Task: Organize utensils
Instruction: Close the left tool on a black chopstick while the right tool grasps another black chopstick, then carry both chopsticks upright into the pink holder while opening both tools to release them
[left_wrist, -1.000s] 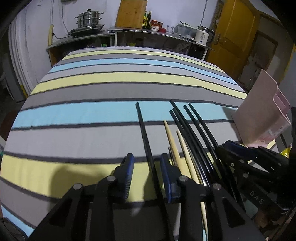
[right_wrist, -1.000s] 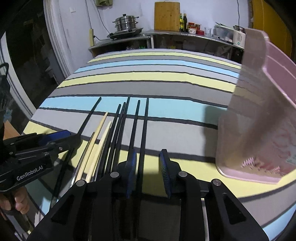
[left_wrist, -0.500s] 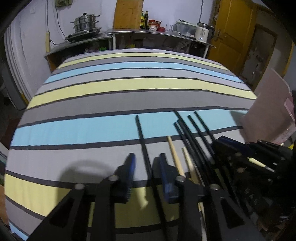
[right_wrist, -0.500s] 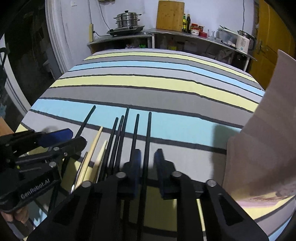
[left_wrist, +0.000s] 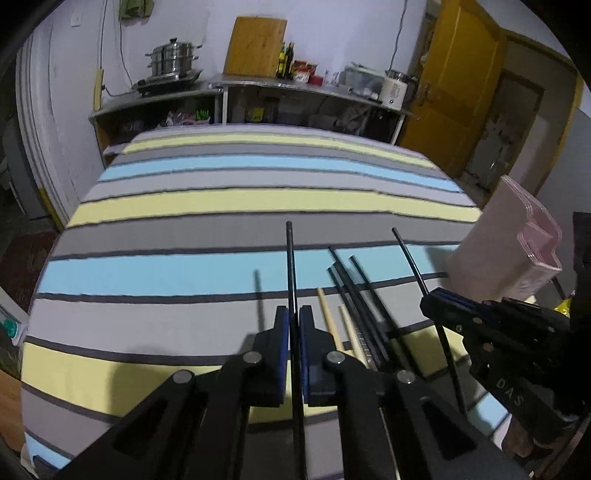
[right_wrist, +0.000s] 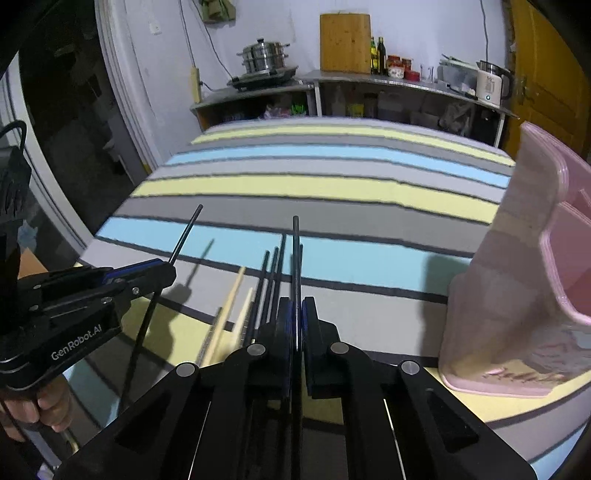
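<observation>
Nearest, the left tongs (left_wrist: 294, 325) were clamped nearly flat on one black chopstick (left_wrist: 290, 266), its far tip raised off the striped cloth (left_wrist: 221, 201) and throwing a shadow to its left. The right tongs (right_wrist: 296, 314) were likewise pinched on a second black chopstick (right_wrist: 295, 251), also lifted and pointing away. Between the two tools, the loose pile (right_wrist: 255, 295) lay on the bench: two pale wooden chopsticks (left_wrist: 327, 314), several black ones (left_wrist: 351, 288) and what looked like a metal one, though I could not tell for sure. To the right stood the pink utensil holder (right_wrist: 524, 288), upright, near the right tongs but apart from them; the compartments that showed looked empty, though the lower part was hidden. Judged from this, the sorting was at an early stage: two sticks in hand, none seen in the holder, most of the pile left to move. Farther off, the rest of the cloth carried nothing.
</observation>
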